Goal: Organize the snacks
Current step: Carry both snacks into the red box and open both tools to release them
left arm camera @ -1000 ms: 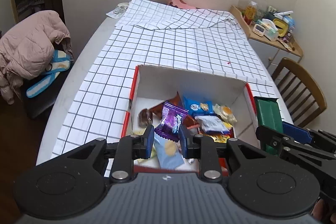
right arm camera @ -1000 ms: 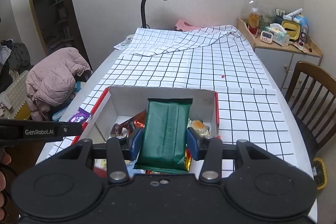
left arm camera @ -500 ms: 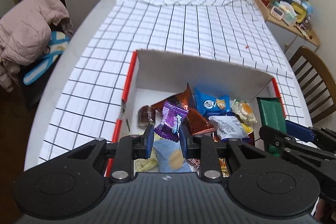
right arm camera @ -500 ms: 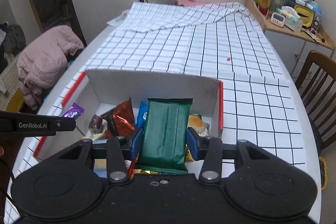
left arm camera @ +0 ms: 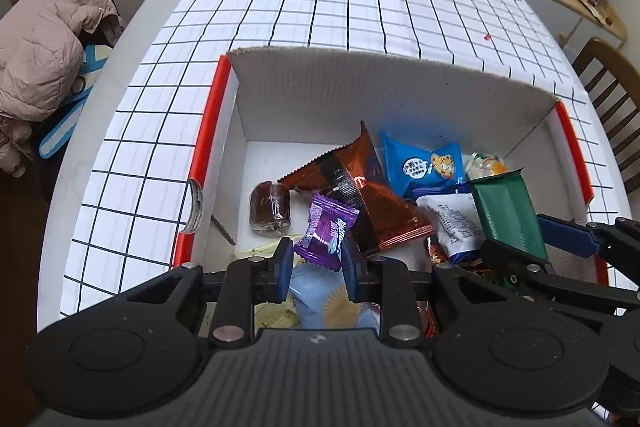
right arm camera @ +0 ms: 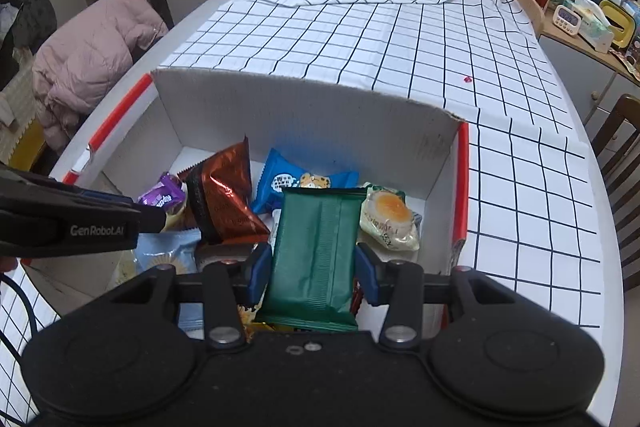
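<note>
- left gripper (left arm camera: 313, 262): fingers clamped on a purple candy wrapper (left arm camera: 329, 231), held over the near-left part of the box (left arm camera: 392, 83), above the other snacks
- right gripper (right arm camera: 311, 269): fingers pinching the sides of a green snack bar (right arm camera: 316, 251), bar standing lengthwise between them, over the right half of the box
- box is white cardboard with red edges, open top, sits on the table (left arm camera: 120, 155) under a white black-grid cloth (left arm camera: 360, 7)
- inside the box (loose pile, overlapping): brown-orange foil packet (left arm camera: 360, 195) near centre, blue cookie pack (left arm camera: 424, 167) behind it toward the far wall, small dark brown wrapped cake (left arm camera: 270, 207) alone at left, white printed packet (left arm camera: 456, 223), pale blue packet (left arm camera: 332, 301) under the left fingers
- pastry in clear wrap with a yellow centre (right arm camera: 390, 217) lies at the right wall, just beside the green bar
- the two grippers are side by side, both angled down into the box
- pink padded jacket (left arm camera: 44, 43) on a seat off the table's left edge
- wooden chair (left arm camera: 612, 83) at right; shelf with jars and a small clock (right arm camera: 568, 17) further back
</note>
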{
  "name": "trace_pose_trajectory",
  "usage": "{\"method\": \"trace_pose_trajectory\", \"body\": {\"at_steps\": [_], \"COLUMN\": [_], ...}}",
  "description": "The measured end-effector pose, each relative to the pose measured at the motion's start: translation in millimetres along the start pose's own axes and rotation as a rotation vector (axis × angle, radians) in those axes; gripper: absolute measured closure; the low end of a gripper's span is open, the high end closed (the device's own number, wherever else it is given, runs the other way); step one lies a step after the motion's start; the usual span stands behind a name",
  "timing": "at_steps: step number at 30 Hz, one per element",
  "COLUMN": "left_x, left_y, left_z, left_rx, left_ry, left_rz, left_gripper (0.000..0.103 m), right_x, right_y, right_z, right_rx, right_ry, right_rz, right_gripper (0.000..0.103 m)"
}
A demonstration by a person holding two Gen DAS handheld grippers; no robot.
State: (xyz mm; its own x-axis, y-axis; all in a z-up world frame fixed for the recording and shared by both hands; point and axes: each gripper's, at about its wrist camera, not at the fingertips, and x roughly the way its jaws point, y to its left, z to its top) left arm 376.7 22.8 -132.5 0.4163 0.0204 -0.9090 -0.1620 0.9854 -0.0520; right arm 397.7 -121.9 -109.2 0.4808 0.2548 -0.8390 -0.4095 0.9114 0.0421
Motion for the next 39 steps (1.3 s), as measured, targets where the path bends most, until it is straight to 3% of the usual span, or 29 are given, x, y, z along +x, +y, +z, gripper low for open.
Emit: {"method": "trace_pose_trajectory", "body": {"at_steps": [11, 19, 23, 26, 36, 39], "left_x": [10.4, -1.2, -12.4, -22.9, -58.4, -69.7], "left_y": [-2.3, -2.6, 1.1, 4.4, 9.7, 10.7], "left_z": [-5.2, -11.2, -14.9, -17.3, -32.6, -39.4], "left_rx": [0.004, 0.013, 0.01, 0.005, 0.033, 0.045], "left_ry": [0.051, 0.033, 0.005, -0.019, -0.097, -0.121], "left_rz": [0.008, 0.001, -0.003, -0.01, -0.022, -0.029], "left_gripper": [0.078, 0.072, 0.05, 0.05, 0.05, 0.05], "right_x": [6.8, -1.5, -9.3, -17.4, -55.5, -68.3], "right_y": [0.0, -0.1, 0.0, 0.5, 4.6, 6.3], "right_z": [-5.2, -9.7, -12.7, -15.6, -26.2, -30.3], "right_rx": [-0.008, 0.007, 0.018, 0.028, 0.064, 0.062], "right_ry": [0.039, 0.027, 0.015, -0.003, -0.089, -0.119], "right_rz": [0.002, 0.002, 0.006, 0.008, 0.024, 0.028], "right_gripper": [0.059, 0.058, 0.057, 0.055, 0.028, 0.025]}}
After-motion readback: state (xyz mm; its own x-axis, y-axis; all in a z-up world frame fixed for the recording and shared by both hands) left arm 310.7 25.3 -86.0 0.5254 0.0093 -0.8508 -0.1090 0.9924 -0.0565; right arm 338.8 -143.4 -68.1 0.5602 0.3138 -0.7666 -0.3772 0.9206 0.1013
